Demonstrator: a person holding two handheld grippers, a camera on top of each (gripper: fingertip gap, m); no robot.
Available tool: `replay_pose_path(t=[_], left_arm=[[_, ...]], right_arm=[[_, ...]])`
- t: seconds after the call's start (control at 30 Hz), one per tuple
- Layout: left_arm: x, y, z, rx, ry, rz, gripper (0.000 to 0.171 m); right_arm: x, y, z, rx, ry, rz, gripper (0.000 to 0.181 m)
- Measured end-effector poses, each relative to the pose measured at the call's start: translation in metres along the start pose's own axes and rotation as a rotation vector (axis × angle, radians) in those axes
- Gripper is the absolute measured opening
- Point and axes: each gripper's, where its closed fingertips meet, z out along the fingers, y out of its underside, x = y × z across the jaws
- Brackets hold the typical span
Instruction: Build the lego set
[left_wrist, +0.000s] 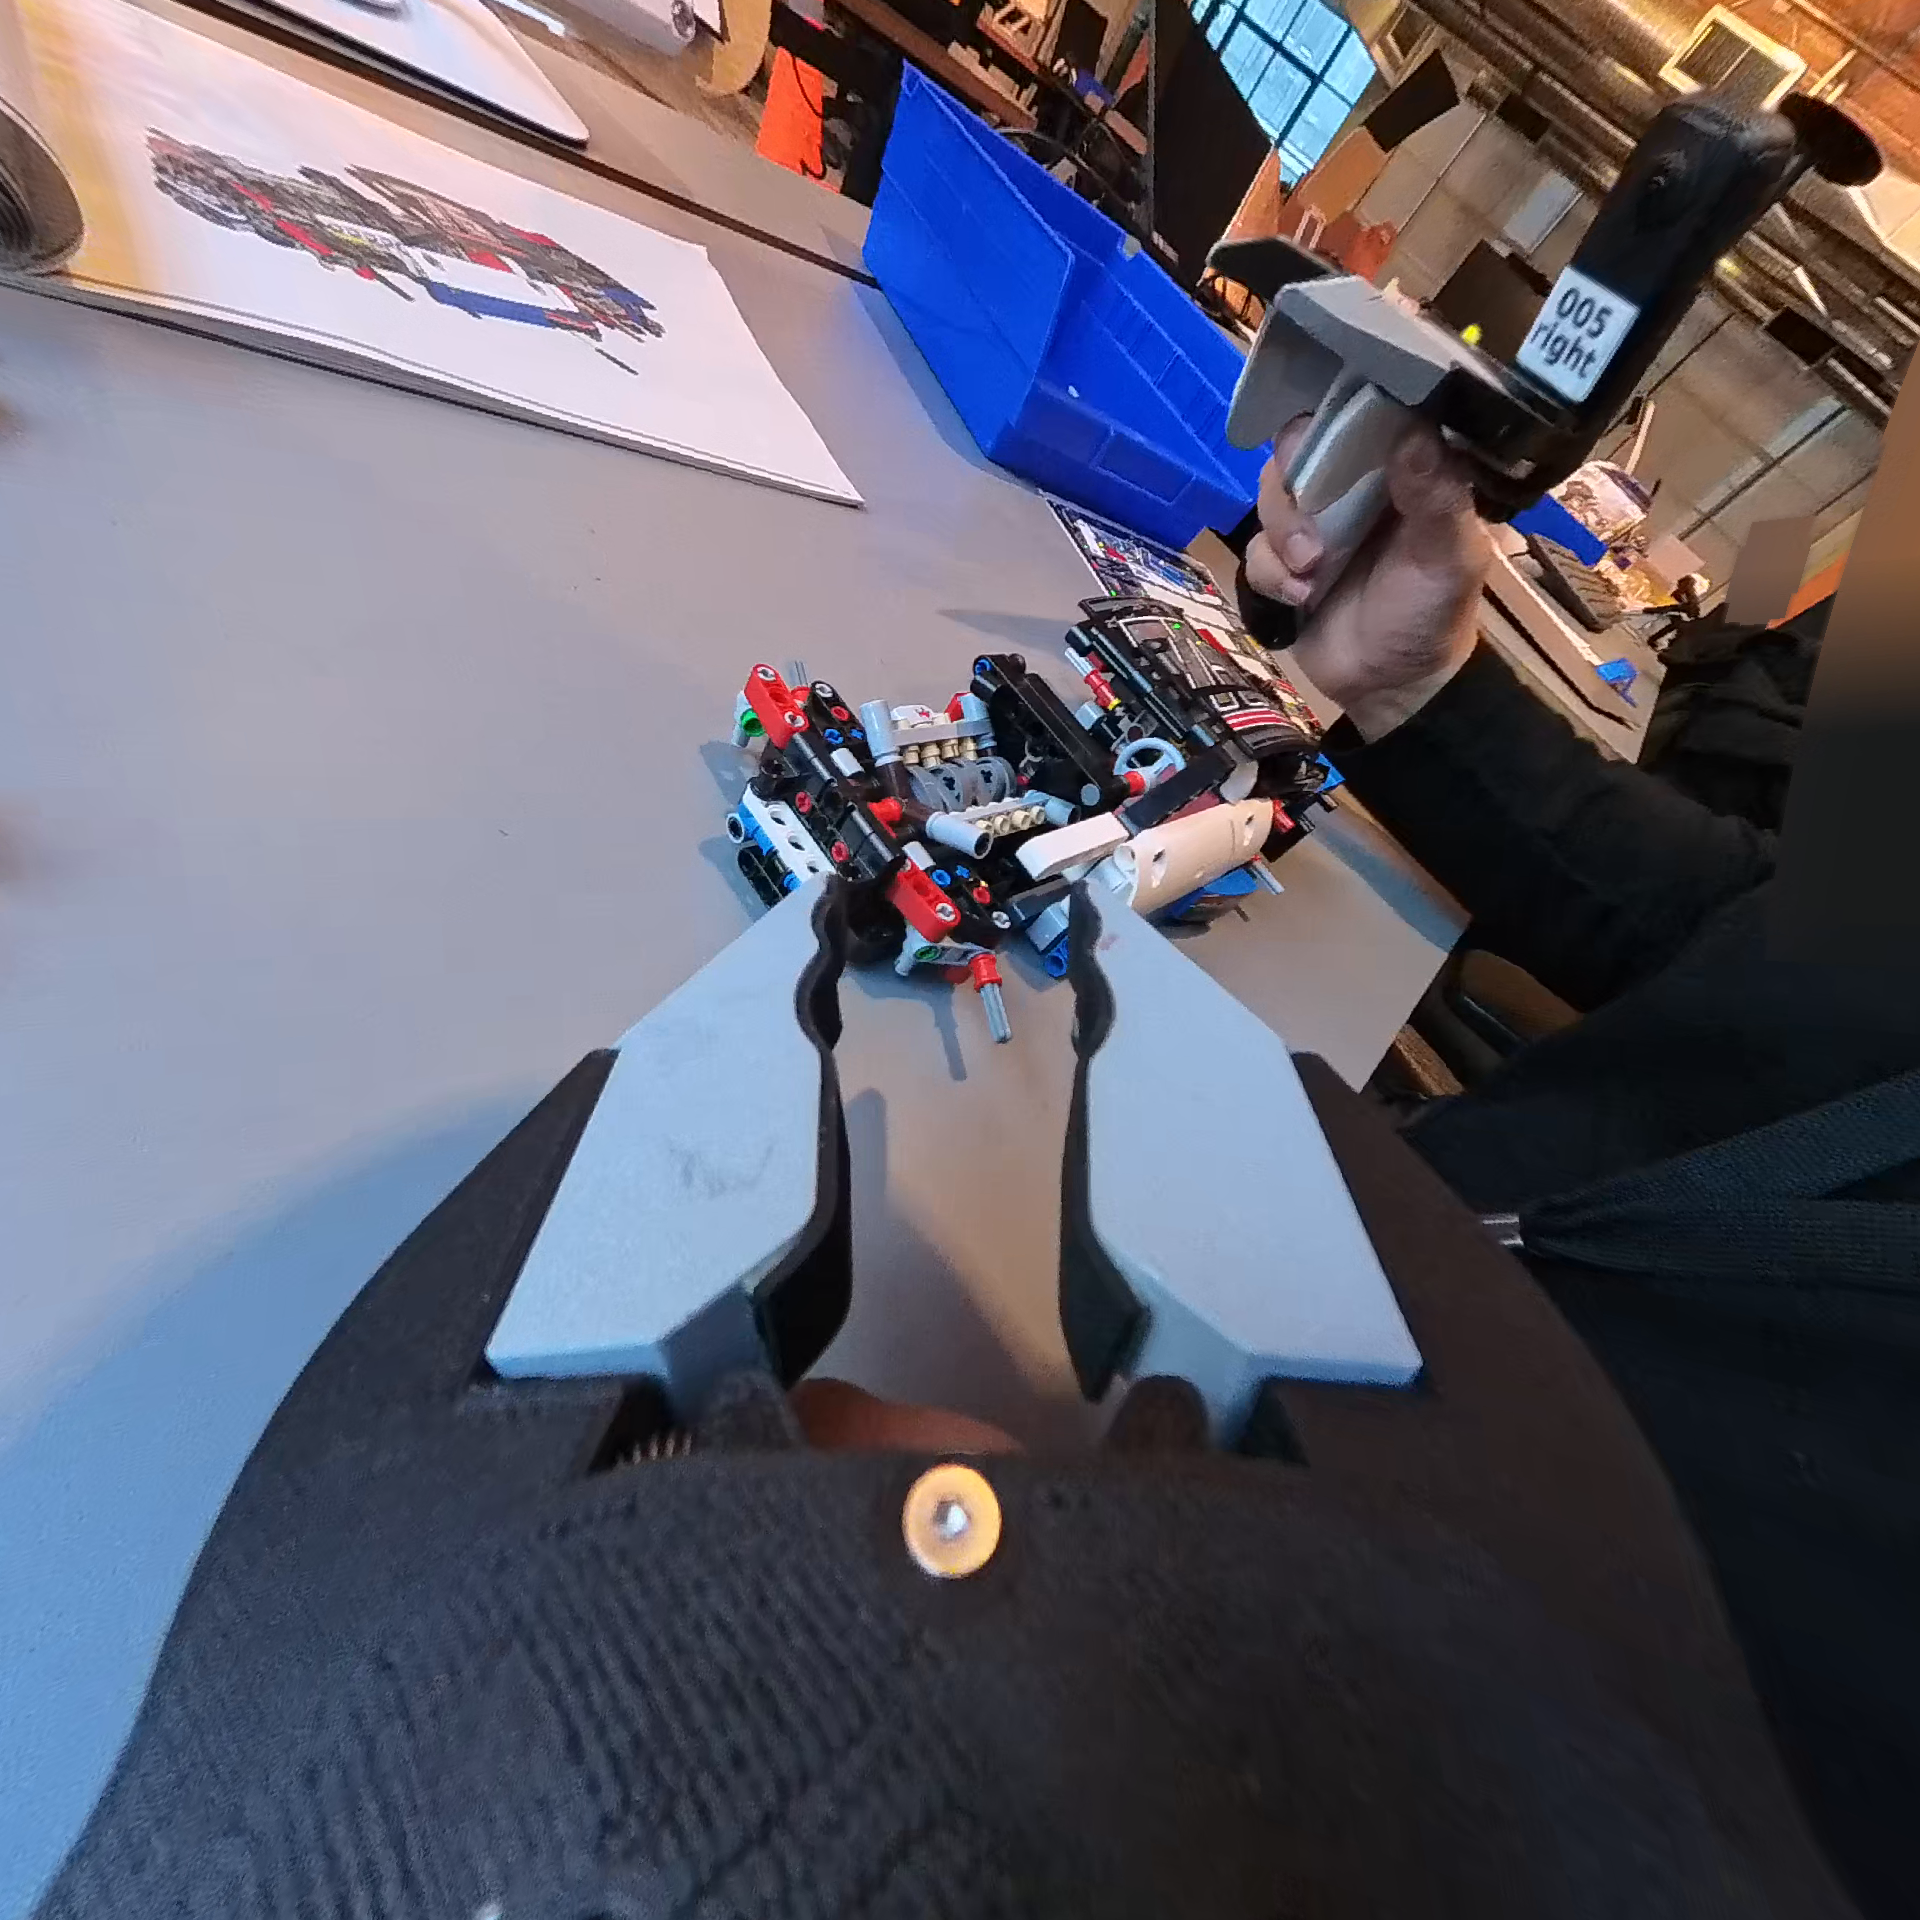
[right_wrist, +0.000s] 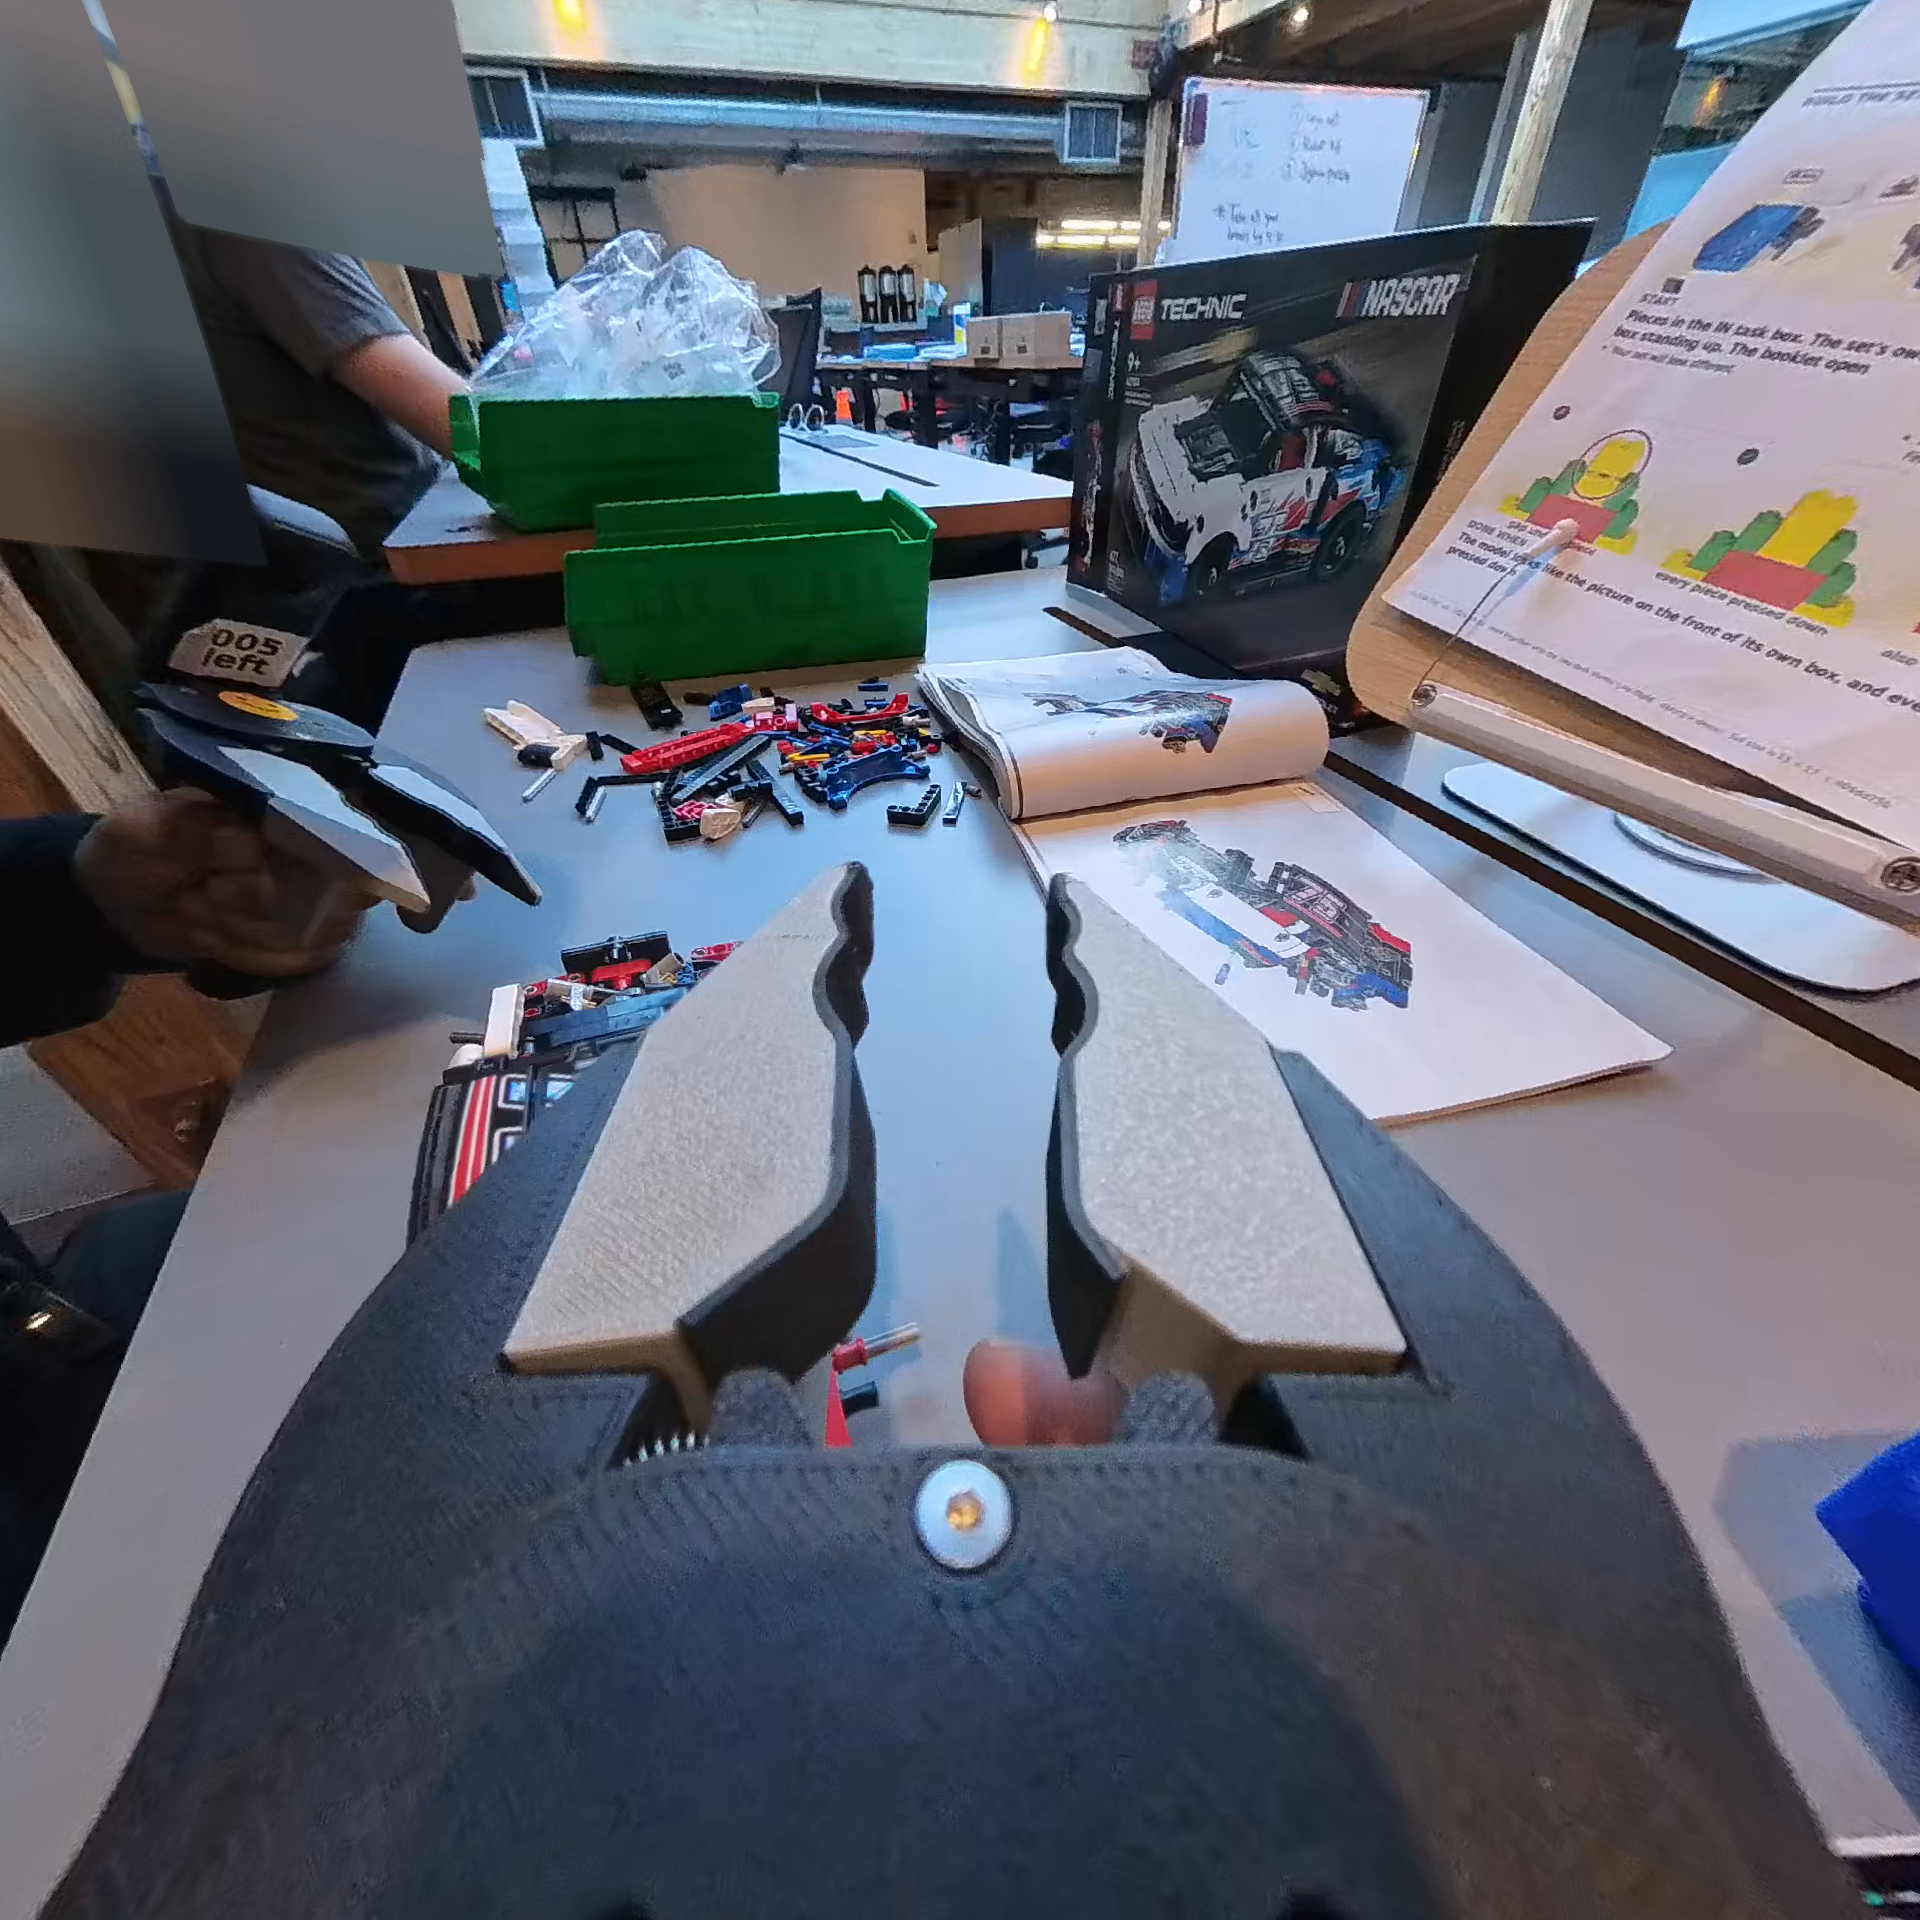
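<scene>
Both tongs, left gripper (left_wrist: 951, 914) and right gripper (right_wrist: 956, 940), gape empty; the half-built car (left_wrist: 997, 800) lies lengthwise across the left view.

Even, fairly bright indoor light falls from ceiling lamps (right_wrist: 1039, 42); soft shadows lie on the grey tabletop (left_wrist: 312, 831) beside the lego model (left_wrist: 935, 810). Wide-angle bending warps the edges, and the left edge of the tabletop is blurred.
</scene>
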Motion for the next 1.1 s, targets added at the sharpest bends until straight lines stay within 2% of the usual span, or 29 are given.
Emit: replay_pose_path(t=[0.8, 0.97, 1.1], left_arm=[[-0.001, 0.0, 0.001, -0.004, -0.016, 0.006, 0.039], [-0.001, 0.001, 0.0, -0.004, -0.024, 0.023, 0.039], [0.0, 0.002, 0.001, -0.004, -0.033, 0.037, 0.038]], right_arm=[[0.012, -0.003, -0.021, -0.022, 0.089, -0.046, 0.034], [0.024, -0.016, -0.006, -0.155, 0.149, -0.116, 0.05], [0.026, -0.018, 0.033, -0.348, 0.134, -0.154, 0.063]])
